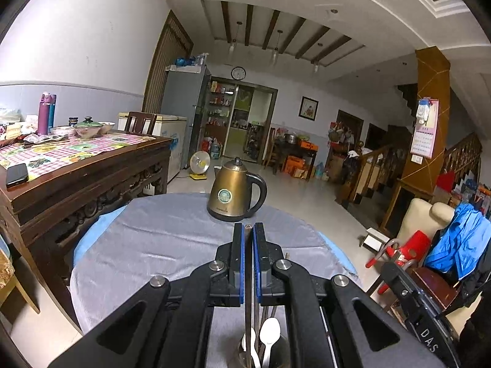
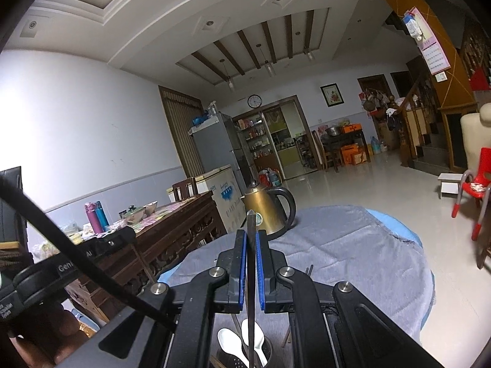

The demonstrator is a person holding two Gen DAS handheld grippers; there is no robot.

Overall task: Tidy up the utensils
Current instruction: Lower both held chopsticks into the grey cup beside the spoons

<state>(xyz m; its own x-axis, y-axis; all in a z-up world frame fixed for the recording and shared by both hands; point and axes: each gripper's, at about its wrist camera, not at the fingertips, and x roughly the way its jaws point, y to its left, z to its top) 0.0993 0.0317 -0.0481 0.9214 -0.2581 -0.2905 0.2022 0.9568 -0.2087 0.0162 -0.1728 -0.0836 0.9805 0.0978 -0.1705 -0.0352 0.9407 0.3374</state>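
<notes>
My left gripper (image 1: 248, 228) is shut on a thin dark chopstick (image 1: 248, 294) that runs down between the blue pads into a metal utensil holder (image 1: 245, 354) at the bottom edge. A white plastic spoon (image 1: 269, 335) stands in that holder. My right gripper (image 2: 251, 234) is shut on another dark chopstick (image 2: 251, 276), pointed tip up, its lower end in the utensil holder (image 2: 236, 358) with two white spoons (image 2: 230, 342). Both grippers hover above a round table with a grey cloth (image 1: 159, 245).
A brass electric kettle (image 1: 234, 191) stands at the far side of the round table, also in the right wrist view (image 2: 267, 208). A carved wooden table (image 1: 83, 168) with bowls and bottles is on the left. A red chair (image 2: 478, 184) is on the right.
</notes>
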